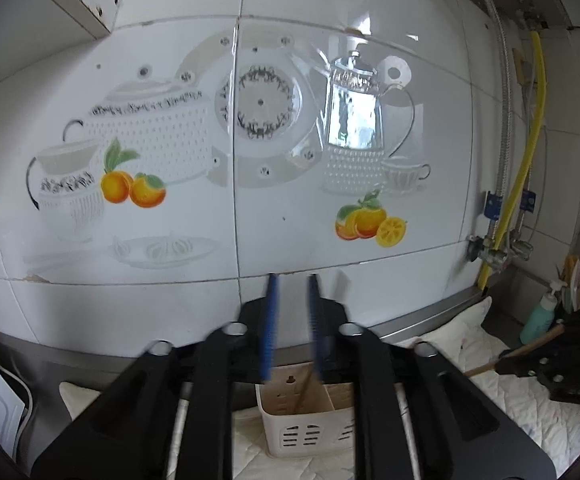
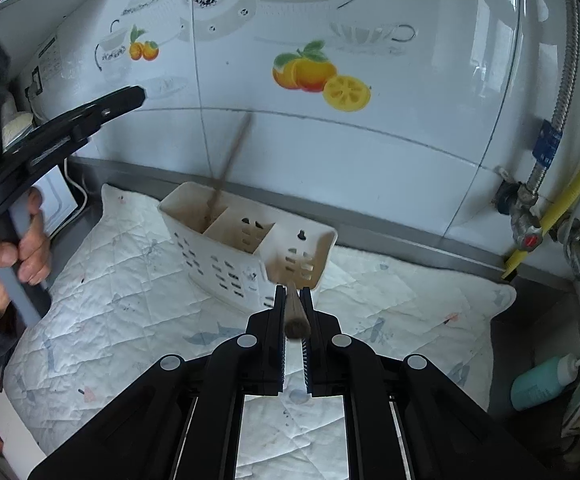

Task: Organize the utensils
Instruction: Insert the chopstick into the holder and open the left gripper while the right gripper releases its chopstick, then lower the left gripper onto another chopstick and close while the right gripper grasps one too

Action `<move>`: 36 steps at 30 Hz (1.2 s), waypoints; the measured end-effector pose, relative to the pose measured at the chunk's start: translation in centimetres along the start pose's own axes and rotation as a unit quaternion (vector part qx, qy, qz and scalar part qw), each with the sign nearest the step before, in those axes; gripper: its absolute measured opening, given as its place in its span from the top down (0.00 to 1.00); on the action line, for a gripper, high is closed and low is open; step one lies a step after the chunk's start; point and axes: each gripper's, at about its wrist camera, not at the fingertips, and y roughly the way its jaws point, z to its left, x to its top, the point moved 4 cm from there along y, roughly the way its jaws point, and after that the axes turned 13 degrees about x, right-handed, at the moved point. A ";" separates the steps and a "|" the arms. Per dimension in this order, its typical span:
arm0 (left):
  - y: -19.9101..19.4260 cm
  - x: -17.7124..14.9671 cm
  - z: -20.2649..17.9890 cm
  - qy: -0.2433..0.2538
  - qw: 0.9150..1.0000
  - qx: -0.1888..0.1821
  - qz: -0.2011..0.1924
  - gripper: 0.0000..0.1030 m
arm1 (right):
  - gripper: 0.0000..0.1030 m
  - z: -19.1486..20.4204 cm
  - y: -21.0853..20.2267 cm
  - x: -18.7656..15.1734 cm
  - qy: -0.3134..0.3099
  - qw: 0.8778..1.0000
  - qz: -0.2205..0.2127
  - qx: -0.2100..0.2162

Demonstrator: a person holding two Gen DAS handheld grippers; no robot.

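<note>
Only the right wrist view shows the hand (image 2: 18,256) gripping the left gripper (image 1: 293,280) by its handle, the gripper raised above the quilted mat (image 2: 130,320) on the tabletop, jaws slightly apart and empty. No writing is legible. The right gripper (image 2: 292,292), angled downward, has its jaws clamped on a wooden utensil (image 2: 296,312) beside the white caddy (image 2: 226,256), where a thin stick (image 2: 230,168) leans in the left compartment

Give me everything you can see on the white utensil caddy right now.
The utensil caddy is a cream-white plastic box with slotted vent holes in its walls, a keyhole hanging slot, and dividers making three compartments. It stands upright on the quilted white mat, close to the tiled wall. A blurred thin brown stick leans out of its far-left compartment; the other two look empty. Neither gripper touches it.
</note>
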 end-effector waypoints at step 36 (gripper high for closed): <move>-20.7 -22.4 3.0 0.019 0.988 -0.038 0.147 0.39 | 0.79 9.8 -5.1 -22.7 0.031 0.999 -0.035 -0.013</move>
